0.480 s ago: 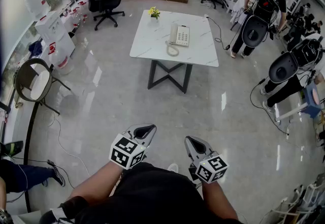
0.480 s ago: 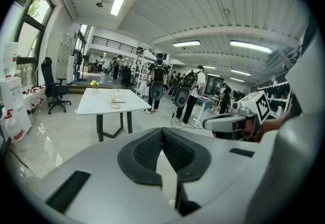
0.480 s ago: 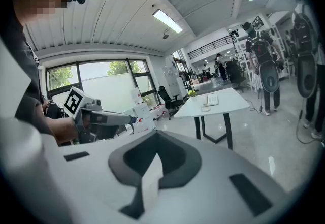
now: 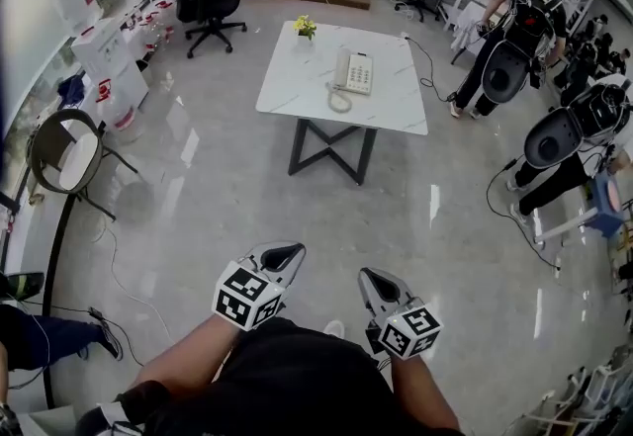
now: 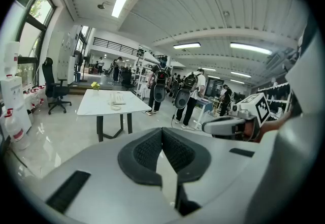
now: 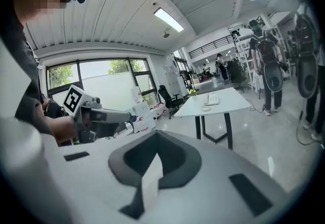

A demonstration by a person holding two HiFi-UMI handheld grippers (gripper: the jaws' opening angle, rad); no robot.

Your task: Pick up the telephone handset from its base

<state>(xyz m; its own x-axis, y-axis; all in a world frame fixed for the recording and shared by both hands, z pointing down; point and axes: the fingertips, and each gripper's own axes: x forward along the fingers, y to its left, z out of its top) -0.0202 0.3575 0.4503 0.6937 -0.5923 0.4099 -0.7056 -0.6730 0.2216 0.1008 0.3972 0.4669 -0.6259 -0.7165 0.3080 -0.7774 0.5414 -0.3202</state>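
The floor [image 4: 198, 187] is glossy, polished stone or tile with bright reflections. The table [image 4: 297, 88] has a smooth white top with faint grey marble veining, on dark matt legs that look like metal. The telephone [image 4: 352, 71] looks like off-white plastic. The left gripper [image 4: 281, 255] and right gripper [image 4: 375, 282] have smooth matt grey plastic shells. Their jaws are lined with dark, finely textured material.
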